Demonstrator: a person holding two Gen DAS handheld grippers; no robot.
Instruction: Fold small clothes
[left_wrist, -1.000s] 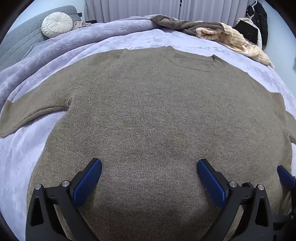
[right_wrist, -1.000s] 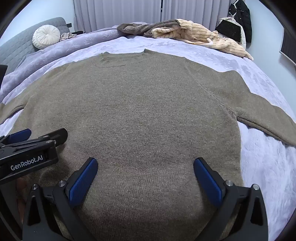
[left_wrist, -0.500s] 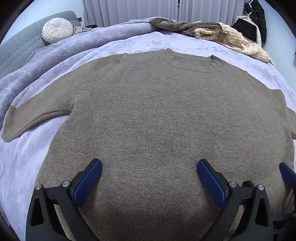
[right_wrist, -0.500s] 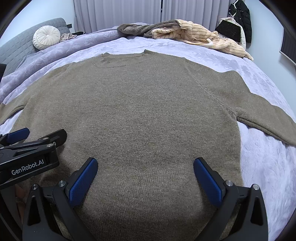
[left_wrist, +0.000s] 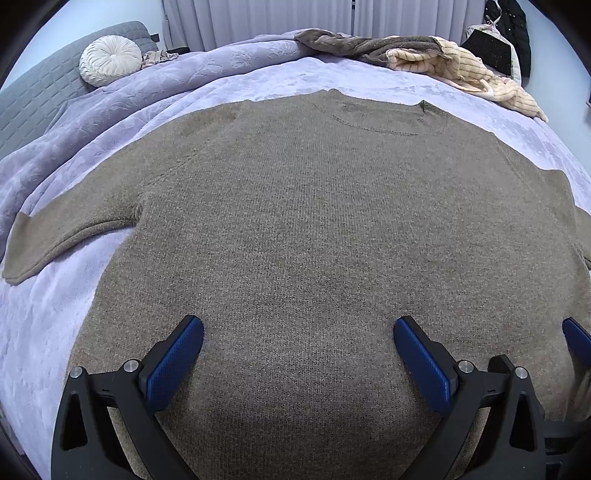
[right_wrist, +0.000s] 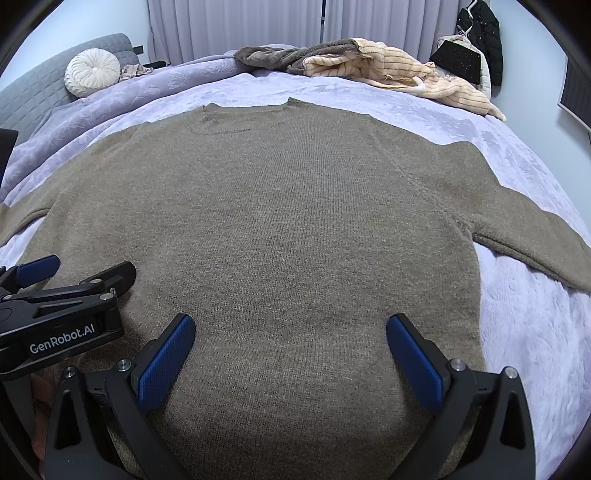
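Both tongs, left tongs (left_wrist: 297, 358) and right tongs (right_wrist: 290, 356), hang wide apart over the flat sweater (left_wrist: 314, 229); better to grip a sleeve end first and fold it inward smoothly.

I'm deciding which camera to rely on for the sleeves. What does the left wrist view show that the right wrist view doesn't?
Only the left wrist view shows the left sleeve whole, down to its cuff. Only the right wrist view shows the right sleeve stretched across the bedspread, plus the left hand-held gripper from the side. Both share the brown sweater lying flat, the round pillow, the pile of clothes and open jaws.
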